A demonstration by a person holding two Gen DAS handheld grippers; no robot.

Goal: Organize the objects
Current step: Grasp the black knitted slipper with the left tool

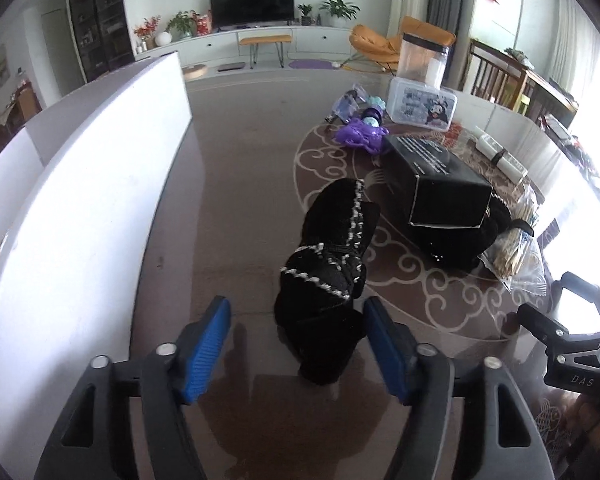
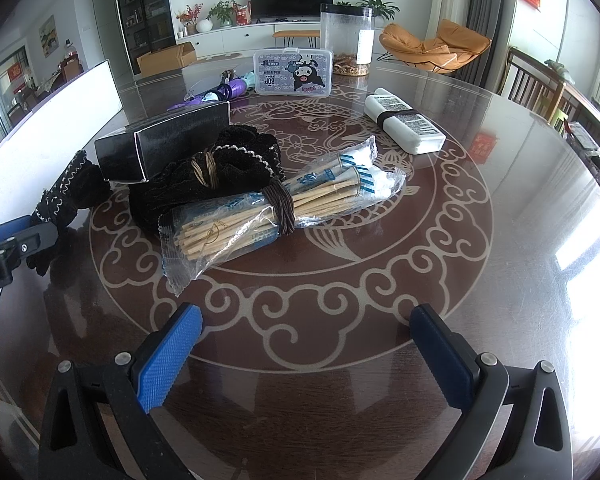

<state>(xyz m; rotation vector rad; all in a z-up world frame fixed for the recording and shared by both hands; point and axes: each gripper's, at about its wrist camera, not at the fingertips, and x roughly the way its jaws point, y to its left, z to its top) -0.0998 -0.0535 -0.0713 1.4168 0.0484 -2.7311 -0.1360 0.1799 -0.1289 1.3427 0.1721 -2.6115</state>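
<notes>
A black knitted item with white stitching (image 1: pixel 332 264) lies on the dark patterned table (image 1: pixel 240 200), its near end between the blue pads of my left gripper (image 1: pixel 298 344), which is open around it. It also shows at the left of the right wrist view (image 2: pixel 60 196), with the left gripper (image 2: pixel 8 240) beside it. My right gripper (image 2: pixel 306 352) is open and empty above the table (image 2: pixel 500 240), short of a bundle of wrapped chopsticks (image 2: pixel 268 204). A black box (image 2: pixel 168 140) rests on more black fabric (image 2: pixel 220 176).
A white bin wall (image 1: pixel 80 200) stands at the left. Farther back are a white bundled pack (image 2: pixel 404 120), a cartoon plastic case (image 2: pixel 294 72), a clear canister (image 2: pixel 346 40) and purple items (image 1: pixel 360 134). The right gripper's body (image 1: pixel 572 344) sits at the right.
</notes>
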